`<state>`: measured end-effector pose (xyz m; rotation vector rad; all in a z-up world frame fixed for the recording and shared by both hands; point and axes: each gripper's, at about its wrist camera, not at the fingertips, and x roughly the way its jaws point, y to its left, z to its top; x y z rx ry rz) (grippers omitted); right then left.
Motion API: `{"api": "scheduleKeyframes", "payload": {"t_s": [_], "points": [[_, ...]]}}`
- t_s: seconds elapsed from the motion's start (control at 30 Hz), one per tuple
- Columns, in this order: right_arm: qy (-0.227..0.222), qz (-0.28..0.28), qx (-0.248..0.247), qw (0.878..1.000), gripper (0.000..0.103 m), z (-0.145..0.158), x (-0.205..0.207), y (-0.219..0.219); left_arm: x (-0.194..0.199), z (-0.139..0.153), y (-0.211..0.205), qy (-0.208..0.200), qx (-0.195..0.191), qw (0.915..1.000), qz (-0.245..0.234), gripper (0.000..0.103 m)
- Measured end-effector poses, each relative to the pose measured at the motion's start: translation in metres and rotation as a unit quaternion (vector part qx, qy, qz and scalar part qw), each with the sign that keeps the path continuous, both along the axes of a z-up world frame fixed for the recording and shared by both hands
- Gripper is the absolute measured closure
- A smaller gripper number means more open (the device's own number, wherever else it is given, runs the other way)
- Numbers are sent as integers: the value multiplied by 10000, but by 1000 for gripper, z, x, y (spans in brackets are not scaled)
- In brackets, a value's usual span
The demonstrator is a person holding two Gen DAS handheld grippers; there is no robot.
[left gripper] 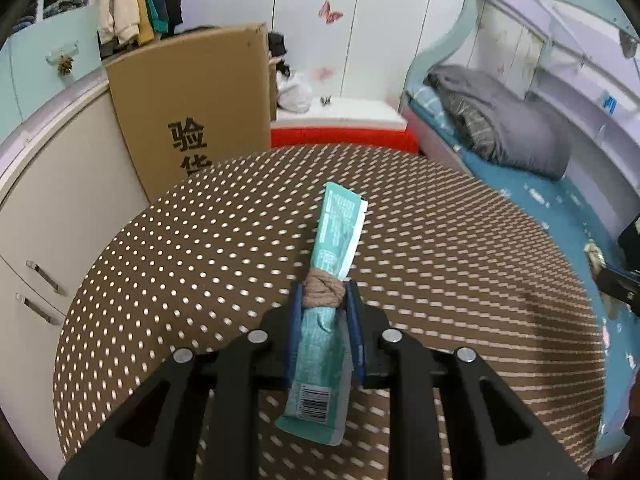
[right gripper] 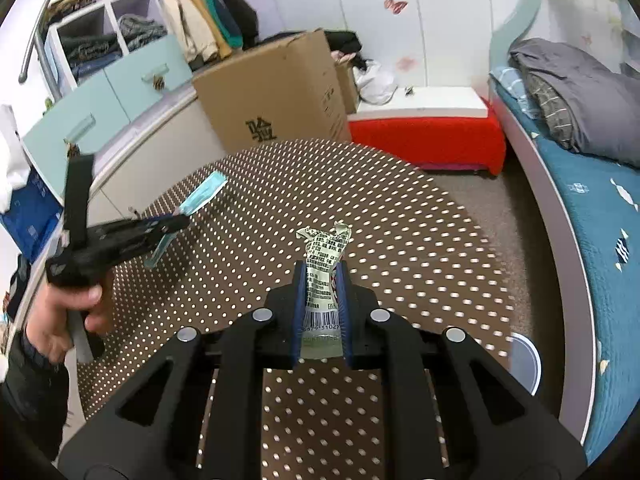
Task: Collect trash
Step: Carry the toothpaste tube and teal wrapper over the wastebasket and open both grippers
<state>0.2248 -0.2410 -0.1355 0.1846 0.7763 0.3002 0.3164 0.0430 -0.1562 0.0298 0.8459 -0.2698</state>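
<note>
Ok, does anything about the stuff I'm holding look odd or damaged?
The teal wrapper in the left tongs has a brown band knotted round its middle, pinching it. The printed wrapper in the right tongs is crumpled, with a torn top edge.

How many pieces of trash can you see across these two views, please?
2. A teal wrapper tied with a brown band sits clamped in the left gripper; a crumpled printed wrapper is clamped in the right gripper. More may lie outside both views.
</note>
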Motion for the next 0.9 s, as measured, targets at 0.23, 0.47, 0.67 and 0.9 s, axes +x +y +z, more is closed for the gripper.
{"api": "scheduleKeyframes", "payload": {"t_s": [0.23, 0.47, 0.67, 0.9], "points": [[-361, -434, 237, 9981, 88, 28, -26, -50, -44, 38, -41, -371, -321, 9985, -230, 82], [-574, -1117, 393, 9913, 88, 41, -45, -124, -68, 63, -99, -575, -655, 9949, -517, 82], [-319, -1876, 473, 9806, 88, 15, -58, -194, -79, 65, -160, -500, -815, 9912, -915, 82], [292, -2372, 685, 9686, 88, -41, -51, -249, -78, 53, -234, -253, -806, 9871, -1364, 82]]}}
